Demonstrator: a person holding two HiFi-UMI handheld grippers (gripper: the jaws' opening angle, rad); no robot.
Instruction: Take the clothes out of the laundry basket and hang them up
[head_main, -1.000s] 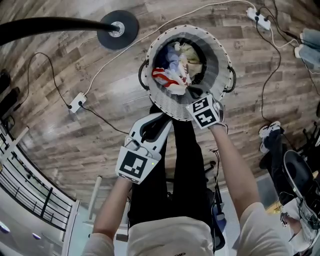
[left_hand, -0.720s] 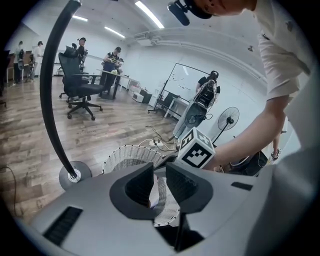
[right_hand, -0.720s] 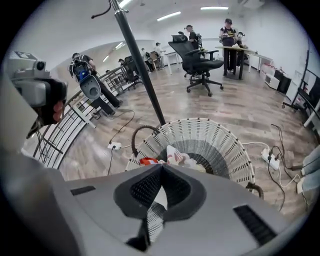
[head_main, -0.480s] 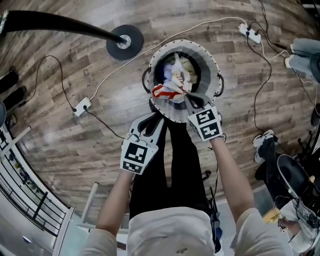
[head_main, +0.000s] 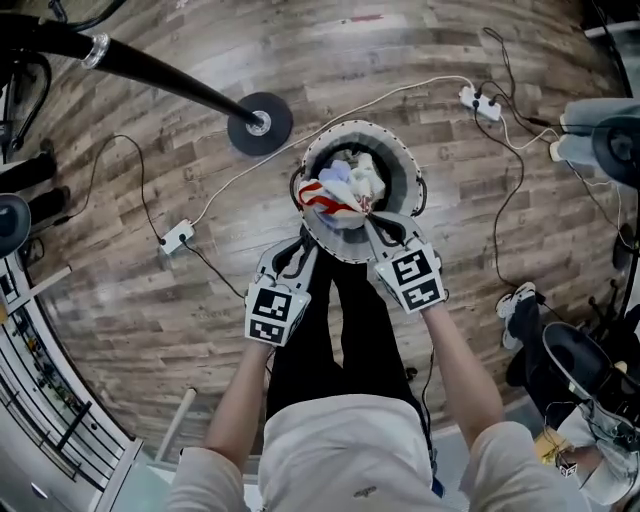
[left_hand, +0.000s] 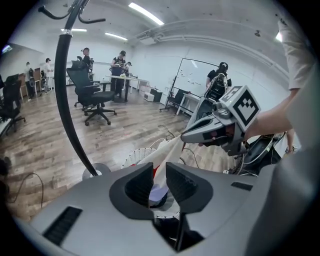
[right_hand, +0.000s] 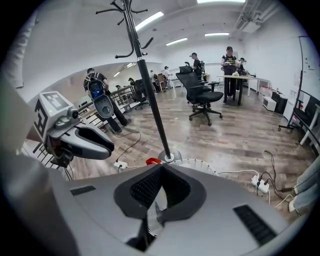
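Note:
A round white laundry basket (head_main: 410, 172) stands on the wood floor, with several crumpled clothes in it. My right gripper (head_main: 372, 214) hangs over its near rim, shut on a white garment with red stripes (head_main: 330, 196). The cloth is pulled up out of the pile. In the left gripper view the white cloth (left_hand: 167, 150) stretches from the basket (left_hand: 136, 154) up to the right gripper (left_hand: 186, 136). My left gripper (head_main: 297, 256) hovers beside the near rim, jaws apart and nothing gripped. In the right gripper view fabric (right_hand: 155, 214) is pinched between the shut jaws.
A black coat stand has its round base (head_main: 260, 122) left of the basket, and its pole (right_hand: 150, 90) rises to hooks. Cables and a power strip (head_main: 476, 100) lie on the floor, shoes (head_main: 516, 298) at the right. Office chairs (right_hand: 200, 95) and people stand far off.
Both grippers have risen. The right one has drawn the red-striped white garment up out of the basket. The basket looks smaller as the view lifts.

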